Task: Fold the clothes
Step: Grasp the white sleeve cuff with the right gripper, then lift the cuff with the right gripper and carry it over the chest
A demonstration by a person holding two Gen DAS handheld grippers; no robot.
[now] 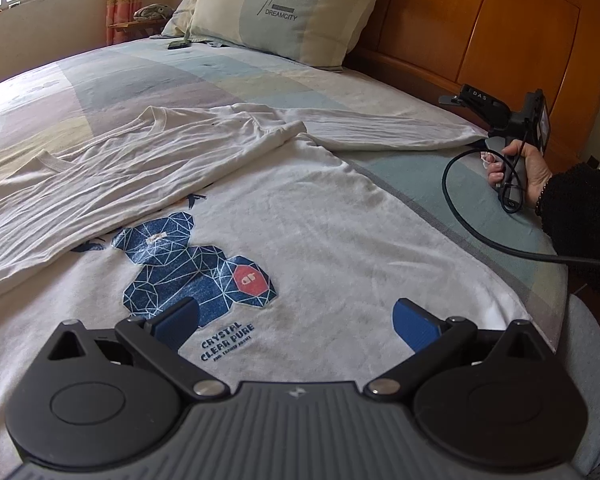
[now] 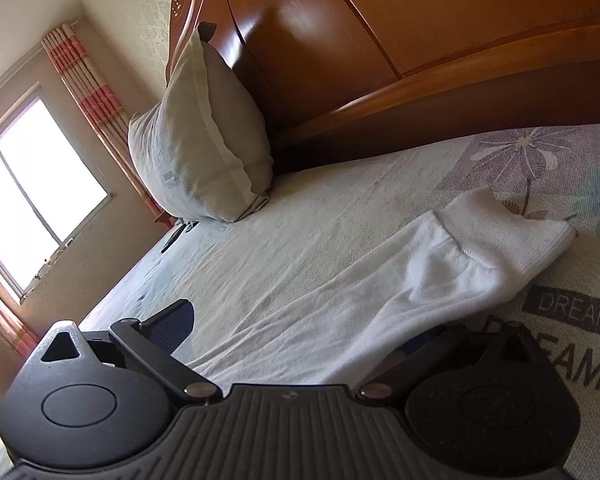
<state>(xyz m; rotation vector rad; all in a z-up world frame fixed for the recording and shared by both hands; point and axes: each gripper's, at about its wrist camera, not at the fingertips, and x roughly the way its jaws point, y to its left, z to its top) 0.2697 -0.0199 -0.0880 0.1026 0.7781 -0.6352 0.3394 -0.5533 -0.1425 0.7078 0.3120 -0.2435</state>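
lay spread across the middle of the left wrist frame: a white cotton long-sleeved shirt with a blue geometric bear print [image 1: 300, 216], flat on the pastel patchwork bed sheet [image 1: 148, 76]. left half folded over the print in a wrinkled layer; one long sleeve [image 1: 380, 130] stretched toward the right edge of the frame. hovered at the bottom centre, over the shirt's hem: the left gripper [image 1: 296, 326], blue pads spread wide, nothing between them. held at the right edge, by a hand [image 1: 520, 172] in a black fuzzy sleeve [image 1: 584, 216]: the right gripper [image 1: 476, 116], nose down at the sleeve's cuff.

seen from the right wrist view: the same right gripper [image 2: 300, 328], low over the sheet, fingers wide apart, the white sleeve running between them toward its ribbed cuff [image 2: 516, 240] at the right of the frame. right finger hidden under the cloth; could not tell whether touching. not clamped.

stood in the upper part of both frames: a pale printed pillow [image 1: 288, 12] propped against an orange-brown wooden headboard [image 1: 480, 24]. window [image 2: 36, 176] and striped curtain [image 2: 84, 76] at the upper left.
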